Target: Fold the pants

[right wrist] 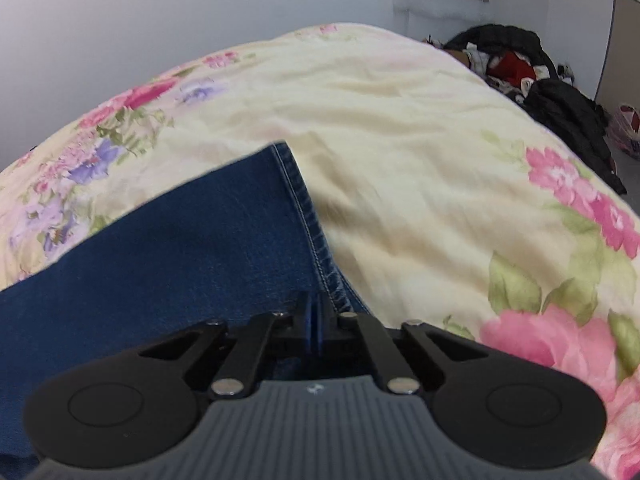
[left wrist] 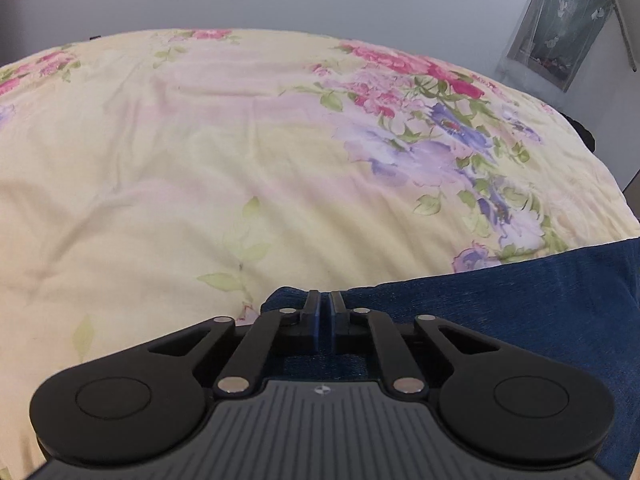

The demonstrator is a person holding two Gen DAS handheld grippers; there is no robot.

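Dark blue denim pants lie on a floral bed cover (left wrist: 180, 168). In the left wrist view the pants (left wrist: 520, 312) run from under my left gripper (left wrist: 325, 300) off to the right; its jaws are shut on the fabric's edge. In the right wrist view the pants (right wrist: 168, 248) spread to the left, with a stitched hem (right wrist: 308, 220) running up the middle. My right gripper (right wrist: 320, 304) is shut on that hem at its near end.
The cream cover with pink and purple flowers (right wrist: 440, 184) fills the bed. A heap of dark clothes (right wrist: 532, 80) lies beyond its far right edge. A grey wall stands behind, with a curtained window (left wrist: 560, 32) at the right.
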